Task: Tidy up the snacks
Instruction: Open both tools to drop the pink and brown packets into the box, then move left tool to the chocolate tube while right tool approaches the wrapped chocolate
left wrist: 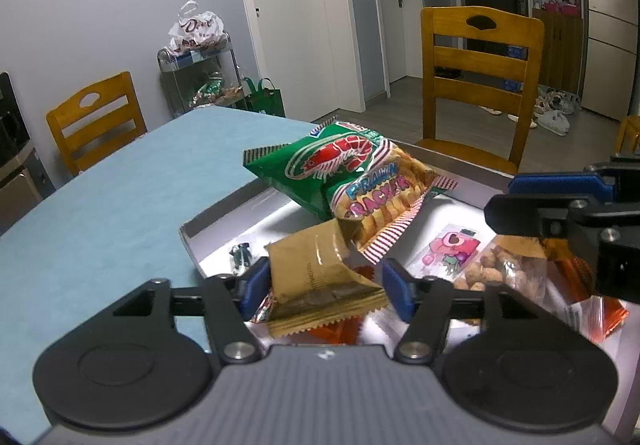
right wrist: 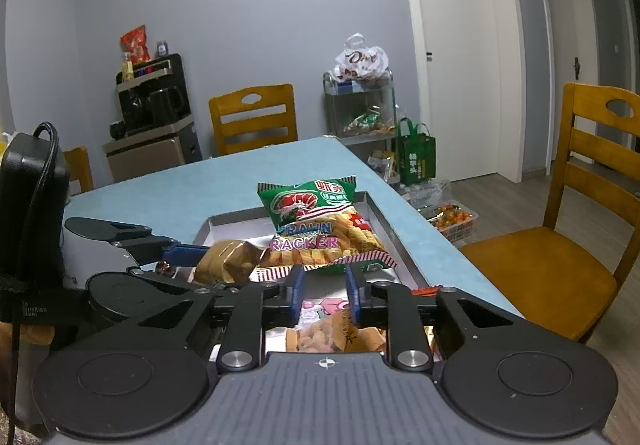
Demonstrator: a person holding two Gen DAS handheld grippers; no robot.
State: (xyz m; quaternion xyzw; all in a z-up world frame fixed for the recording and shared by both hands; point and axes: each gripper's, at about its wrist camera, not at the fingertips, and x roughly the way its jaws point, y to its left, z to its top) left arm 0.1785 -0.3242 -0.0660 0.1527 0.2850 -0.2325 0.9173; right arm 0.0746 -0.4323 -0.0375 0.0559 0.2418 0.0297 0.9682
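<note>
Tray (left wrist: 224,213): metal, on blue table, holding all snacks.
Left gripper (left wrist: 324,287): jaws well apart, gold-brown packet (left wrist: 320,281) lying between, left pad seemingly touching, right pad clear.
Right gripper (right wrist: 324,291): jaws slightly parted over peanut packet (right wrist: 320,337), gripping nothing.
Prawn cracker bag (left wrist: 352,177): propped mid-tray, beyond both.
Advice: lift clear without snagging packets.

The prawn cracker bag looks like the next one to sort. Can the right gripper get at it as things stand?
Probably yes: the prawn cracker bag lies on top in the tray, just ahead of the right gripper, with nothing between them.
</note>
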